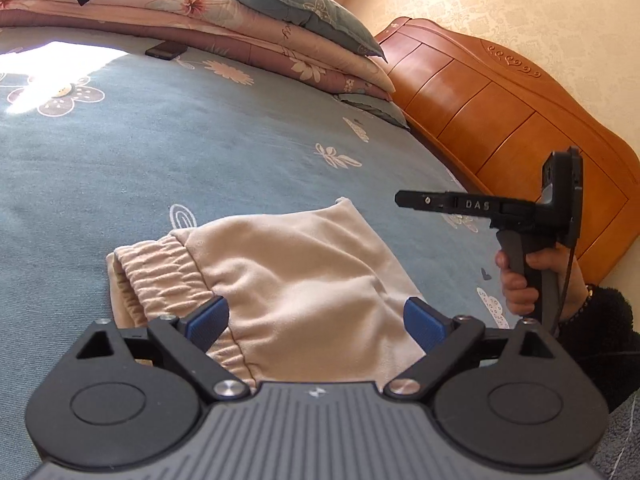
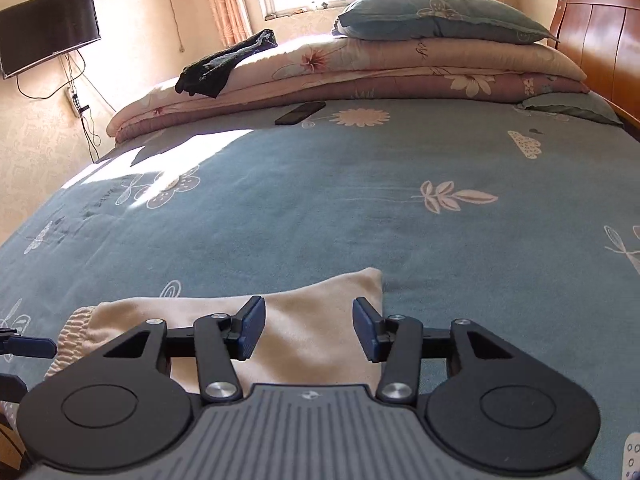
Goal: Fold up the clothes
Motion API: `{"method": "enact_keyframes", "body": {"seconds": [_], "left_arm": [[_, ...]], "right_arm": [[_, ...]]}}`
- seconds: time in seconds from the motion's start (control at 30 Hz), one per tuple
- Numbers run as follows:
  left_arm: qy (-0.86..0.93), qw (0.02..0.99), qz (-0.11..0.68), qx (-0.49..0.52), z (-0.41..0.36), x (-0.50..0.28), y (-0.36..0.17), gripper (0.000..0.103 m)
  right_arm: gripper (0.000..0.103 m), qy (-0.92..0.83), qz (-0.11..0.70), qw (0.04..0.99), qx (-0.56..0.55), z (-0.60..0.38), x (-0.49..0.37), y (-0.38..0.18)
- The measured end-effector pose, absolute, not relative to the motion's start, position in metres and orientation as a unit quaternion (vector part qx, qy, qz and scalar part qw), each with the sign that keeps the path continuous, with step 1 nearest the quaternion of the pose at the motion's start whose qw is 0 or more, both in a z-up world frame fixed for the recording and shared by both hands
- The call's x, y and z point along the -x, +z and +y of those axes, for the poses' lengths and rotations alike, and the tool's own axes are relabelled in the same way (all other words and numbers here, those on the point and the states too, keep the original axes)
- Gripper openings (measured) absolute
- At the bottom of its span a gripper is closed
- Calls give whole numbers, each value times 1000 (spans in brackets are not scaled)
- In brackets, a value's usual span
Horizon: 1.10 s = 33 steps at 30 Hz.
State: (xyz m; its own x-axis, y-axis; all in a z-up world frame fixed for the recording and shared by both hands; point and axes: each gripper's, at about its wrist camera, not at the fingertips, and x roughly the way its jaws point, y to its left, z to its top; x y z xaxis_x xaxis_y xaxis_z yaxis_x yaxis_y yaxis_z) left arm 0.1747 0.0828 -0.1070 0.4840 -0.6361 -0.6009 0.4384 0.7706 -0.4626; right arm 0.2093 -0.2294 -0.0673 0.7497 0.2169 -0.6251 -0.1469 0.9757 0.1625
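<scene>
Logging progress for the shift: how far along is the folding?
Done: beige pants lie folded compactly on the blue bedspread. In hand: nothing; left gripper and right gripper are open above them. Left: possibly the dark garment on the quilts.

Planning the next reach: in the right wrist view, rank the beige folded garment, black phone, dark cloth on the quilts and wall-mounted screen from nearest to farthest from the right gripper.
1. Beige folded garment, directly below the right gripper.
2. Black phone, mid-bed beside the quilts.
3. Dark cloth, up left on the quilts.
4. Wall-mounted screen, far left.
</scene>
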Motion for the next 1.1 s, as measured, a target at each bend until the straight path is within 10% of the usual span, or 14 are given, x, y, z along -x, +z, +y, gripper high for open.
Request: {"method": "enact_keyframes", "body": {"seconds": [0.23,0.57,0.93,1.0,1.1], "left_arm": [[-378,831,365,185,113,-172,-132,98],[-415,800,346,259,138,-179,-149,98],[-394,803,357,269,135,-179,-144,98],[-375,814,360,260,133,-173,-132,98],[-351,836,349,237,132,-159,-112,98]], "right_arm": [[22,88,392,916,-8,-219,-278,-106],[21,84,407,909,37,-201,-281,-134],[40,60,422,904,19,-198,-269,-130],[65,58,411,909,17,-199,-258,-118],[73,63,387,920,16,-203,-227,-94]]}}
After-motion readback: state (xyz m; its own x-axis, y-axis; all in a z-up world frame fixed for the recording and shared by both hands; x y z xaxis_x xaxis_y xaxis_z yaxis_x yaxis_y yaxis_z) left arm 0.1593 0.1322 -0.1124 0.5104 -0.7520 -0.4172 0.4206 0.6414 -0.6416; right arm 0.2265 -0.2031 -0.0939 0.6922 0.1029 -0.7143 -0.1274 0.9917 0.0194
